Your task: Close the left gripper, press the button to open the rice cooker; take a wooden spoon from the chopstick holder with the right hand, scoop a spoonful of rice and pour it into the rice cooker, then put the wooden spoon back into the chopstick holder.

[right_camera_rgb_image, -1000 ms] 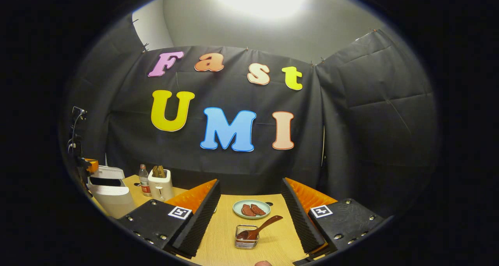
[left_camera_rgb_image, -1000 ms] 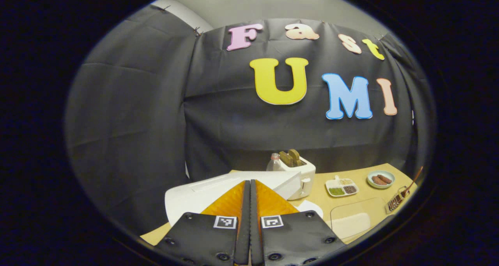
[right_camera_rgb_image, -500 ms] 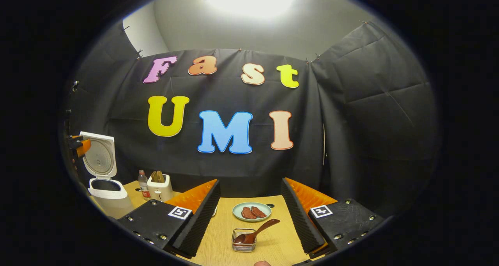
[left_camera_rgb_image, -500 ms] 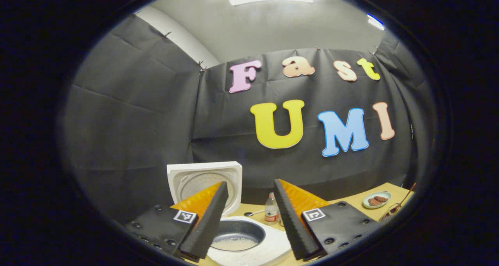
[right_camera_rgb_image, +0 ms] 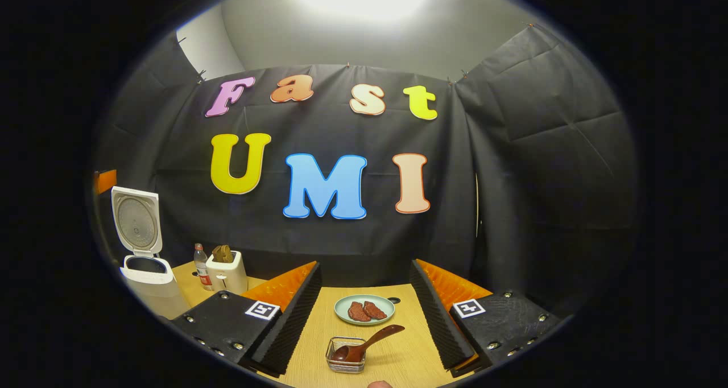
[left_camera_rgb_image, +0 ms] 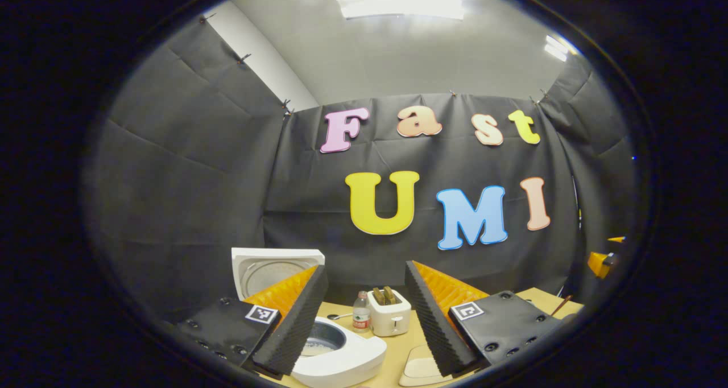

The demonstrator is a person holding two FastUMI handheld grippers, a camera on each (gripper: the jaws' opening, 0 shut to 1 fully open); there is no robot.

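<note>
The white rice cooker (left_camera_rgb_image: 341,359) stands open with its lid (left_camera_rgb_image: 273,268) upright, and pale rice shows in the pot (left_camera_rgb_image: 321,339). My left gripper (left_camera_rgb_image: 365,274) is open and empty, above and behind the cooker. In the right gripper view the cooker (right_camera_rgb_image: 149,274) sits at the far left. The wooden spoon (right_camera_rgb_image: 369,341) rests with its bowl in the small wire chopstick holder (right_camera_rgb_image: 344,362), handle pointing up and right. My right gripper (right_camera_rgb_image: 365,271) is open and empty, with the holder low between its fingers and some way ahead.
A white toaster (left_camera_rgb_image: 389,318) and a small bottle (left_camera_rgb_image: 360,318) stand behind the cooker on the wooden table (right_camera_rgb_image: 398,362). A pale board (left_camera_rgb_image: 424,368) lies right of the cooker. A plate of brown pieces (right_camera_rgb_image: 364,309) sits just beyond the holder.
My left gripper went from shut to open and drew up and back from the cooker, whose lid swung from down to upright. The right gripper shifted only slightly.
</note>
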